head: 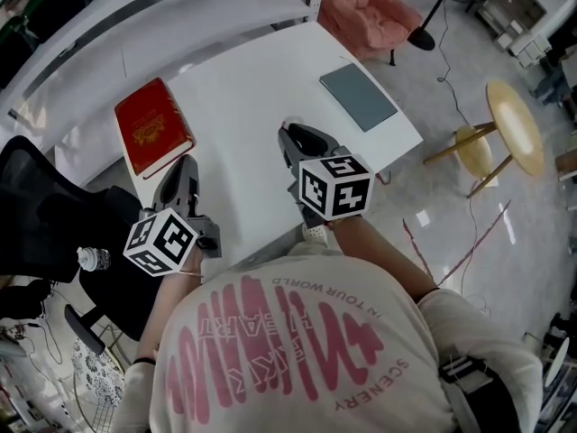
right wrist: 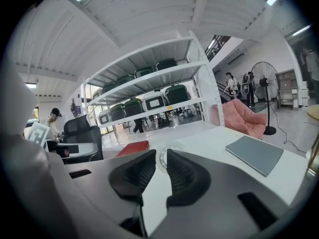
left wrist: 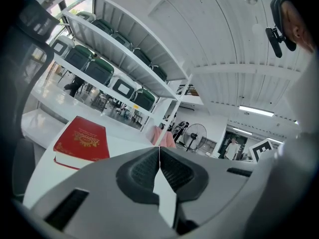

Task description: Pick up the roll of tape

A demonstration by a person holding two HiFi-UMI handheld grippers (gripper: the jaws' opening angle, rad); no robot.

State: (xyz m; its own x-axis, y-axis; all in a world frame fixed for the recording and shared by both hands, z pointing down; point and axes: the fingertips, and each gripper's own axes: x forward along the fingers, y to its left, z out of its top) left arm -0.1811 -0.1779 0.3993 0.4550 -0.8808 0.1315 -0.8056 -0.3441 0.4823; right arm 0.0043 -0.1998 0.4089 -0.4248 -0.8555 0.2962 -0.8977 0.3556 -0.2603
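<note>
On the white rectangular table, a red hardback book lies far left and a flat grey pad far right. The left gripper has its jaws pressed together, empty. The right gripper, its jaws narrowly apart, approaches the clear roll of tape lying on the table just beyond its tips; next, it likely needs to widen, then close on the rim.

White table on glossy floor, pink armchair and white shelving beyond.
</note>
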